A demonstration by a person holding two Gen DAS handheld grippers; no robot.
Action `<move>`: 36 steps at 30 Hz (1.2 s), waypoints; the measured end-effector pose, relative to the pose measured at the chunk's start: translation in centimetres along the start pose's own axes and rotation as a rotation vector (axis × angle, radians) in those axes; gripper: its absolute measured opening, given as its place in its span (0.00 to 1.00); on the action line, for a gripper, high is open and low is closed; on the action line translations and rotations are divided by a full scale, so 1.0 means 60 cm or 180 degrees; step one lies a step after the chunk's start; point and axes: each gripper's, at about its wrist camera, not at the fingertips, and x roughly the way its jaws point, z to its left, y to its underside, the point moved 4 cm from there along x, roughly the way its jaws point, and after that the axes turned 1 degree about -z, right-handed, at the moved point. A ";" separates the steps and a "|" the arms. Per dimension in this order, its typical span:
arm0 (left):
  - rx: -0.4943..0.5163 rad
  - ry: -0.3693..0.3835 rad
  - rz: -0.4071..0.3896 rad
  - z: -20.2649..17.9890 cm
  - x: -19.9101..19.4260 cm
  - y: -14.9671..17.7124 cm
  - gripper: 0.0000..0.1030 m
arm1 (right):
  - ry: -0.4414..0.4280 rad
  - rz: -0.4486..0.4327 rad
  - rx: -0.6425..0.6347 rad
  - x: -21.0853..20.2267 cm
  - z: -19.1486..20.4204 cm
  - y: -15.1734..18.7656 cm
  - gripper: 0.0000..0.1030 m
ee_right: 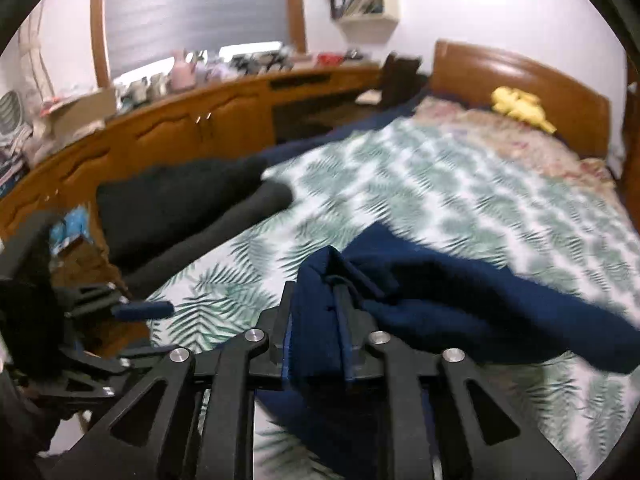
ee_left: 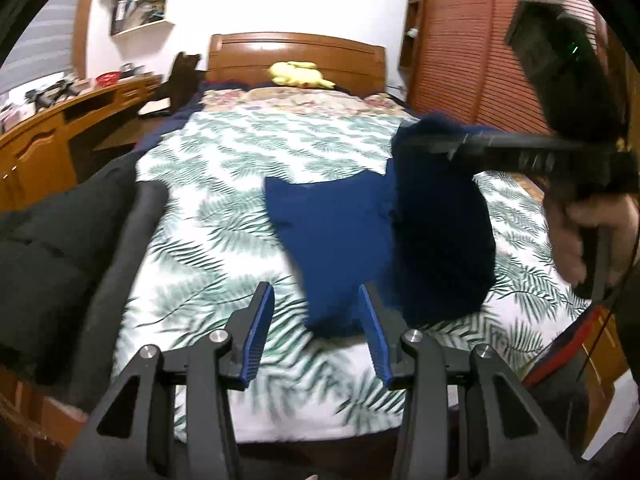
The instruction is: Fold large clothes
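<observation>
Navy garment [ee_left: 344,240]: it lies partly flat on the leaf-print bedspread [ee_left: 224,200], with its right portion lifted clear of the bed. Your right gripper [ee_right: 316,320] is clenched on a bunched fold of it. Your left gripper [ee_left: 316,320] is parted and empty, hovering near the garment's near edge. Judged step: carrying one side across for a fold. Next, lay the lifted portion squarely over the flat portion, then release. The right wrist view shows the grip itself; the left wrist view shows the hanging drape and your right hand [ee_left: 580,232].

A garment [ee_left: 340,240] lies on the bed [ee_left: 224,184], a coat [ee_left: 48,264] to its left.
</observation>
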 end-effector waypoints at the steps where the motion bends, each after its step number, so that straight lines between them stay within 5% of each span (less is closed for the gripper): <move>1: -0.0020 -0.0027 0.0006 0.009 -0.005 0.005 0.41 | -0.0114 0.0094 0.0016 0.020 0.012 0.004 0.33; 4: -0.0047 -0.0068 0.0025 0.028 -0.013 0.018 0.41 | -0.0302 0.0112 0.0071 0.025 0.028 0.017 0.48; 9: -0.0052 -0.0024 0.0013 0.021 -0.005 0.020 0.41 | -0.0253 0.0011 0.0083 -0.025 0.012 0.035 0.50; 18: -0.0038 0.0092 0.0086 -0.016 0.036 0.013 0.41 | 0.0191 0.0243 0.0202 -0.033 -0.072 0.139 0.46; 20: -0.0034 0.0088 0.0100 -0.019 0.041 0.013 0.41 | 0.0147 0.0384 0.0290 -0.011 -0.082 0.171 0.33; 24: -0.0015 0.0080 0.0141 -0.023 0.049 0.016 0.41 | 0.0033 0.0617 0.0368 0.023 -0.079 0.218 0.32; 36: 0.0076 0.0068 0.0236 -0.036 0.071 0.032 0.41 | 0.0033 0.0432 0.0412 0.000 -0.091 0.207 0.35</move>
